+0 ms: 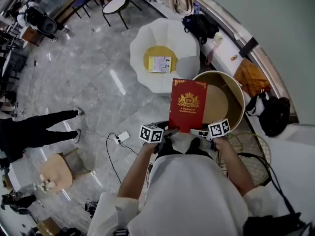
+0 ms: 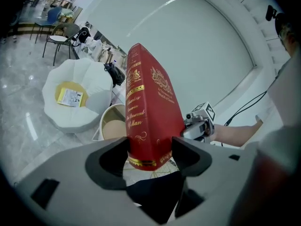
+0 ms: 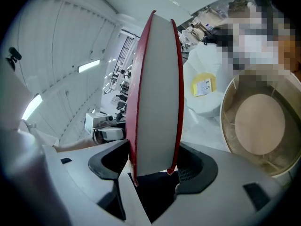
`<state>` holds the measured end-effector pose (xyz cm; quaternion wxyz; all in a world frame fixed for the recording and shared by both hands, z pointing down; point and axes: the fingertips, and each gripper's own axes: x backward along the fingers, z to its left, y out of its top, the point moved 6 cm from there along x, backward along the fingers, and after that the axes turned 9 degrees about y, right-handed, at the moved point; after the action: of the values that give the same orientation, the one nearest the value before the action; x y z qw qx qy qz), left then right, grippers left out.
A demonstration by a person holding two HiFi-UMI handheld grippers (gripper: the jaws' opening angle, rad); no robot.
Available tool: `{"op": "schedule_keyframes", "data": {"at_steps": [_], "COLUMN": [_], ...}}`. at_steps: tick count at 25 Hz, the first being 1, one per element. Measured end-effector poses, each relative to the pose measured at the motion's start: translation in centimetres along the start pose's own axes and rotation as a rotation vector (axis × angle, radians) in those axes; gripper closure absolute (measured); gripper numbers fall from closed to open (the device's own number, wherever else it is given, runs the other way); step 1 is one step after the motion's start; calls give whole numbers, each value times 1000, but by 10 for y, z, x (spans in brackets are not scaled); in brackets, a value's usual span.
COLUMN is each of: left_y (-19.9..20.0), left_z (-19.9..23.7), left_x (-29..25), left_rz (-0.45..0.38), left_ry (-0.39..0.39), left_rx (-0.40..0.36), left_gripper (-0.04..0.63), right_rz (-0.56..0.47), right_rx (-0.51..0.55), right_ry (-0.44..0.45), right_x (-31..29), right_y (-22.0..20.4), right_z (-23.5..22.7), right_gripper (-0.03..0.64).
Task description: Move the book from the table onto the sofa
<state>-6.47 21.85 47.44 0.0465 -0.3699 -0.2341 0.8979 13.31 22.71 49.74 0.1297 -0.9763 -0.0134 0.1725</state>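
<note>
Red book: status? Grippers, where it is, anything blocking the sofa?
Left gripper and right gripper: jaws clamped on red hardcover book. Book in the air, off round tan table. White petal-shaped sofa seat holds a paper leaflet.

Head view looks steeply down — both gripper views closely flank the book (image 1: 188, 104).

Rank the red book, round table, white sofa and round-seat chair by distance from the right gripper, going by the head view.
1. red book: clamped in the right gripper, upright.
2. round table: just beyond the gripper, slightly right.
3. white sofa: farther ahead, to the left.
4. round-seat chair: farthest, at the top left.
</note>
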Motion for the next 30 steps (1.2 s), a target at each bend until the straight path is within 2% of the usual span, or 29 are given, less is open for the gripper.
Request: {"op": "schedule_keyframes", "data": {"at_steps": [9,19,30], "left_y": [37,77,98], "left_z": [63,131,162], "left_x": [49,107,129], "left_rz": [5,-35,-63], "left_ry": [-27,-10,-5], "left_rx": [-34,-44,-38], "left_gripper": [304,304,304], "right_rz": [-9,-40,-9], "right_rx": [13,37,58], "right_ry": [-14,16,14], "right_x": [-70,-147,-179], "right_y": [43,89,122], "right_z": [27,49,61], "right_gripper": [293,293,295]}}
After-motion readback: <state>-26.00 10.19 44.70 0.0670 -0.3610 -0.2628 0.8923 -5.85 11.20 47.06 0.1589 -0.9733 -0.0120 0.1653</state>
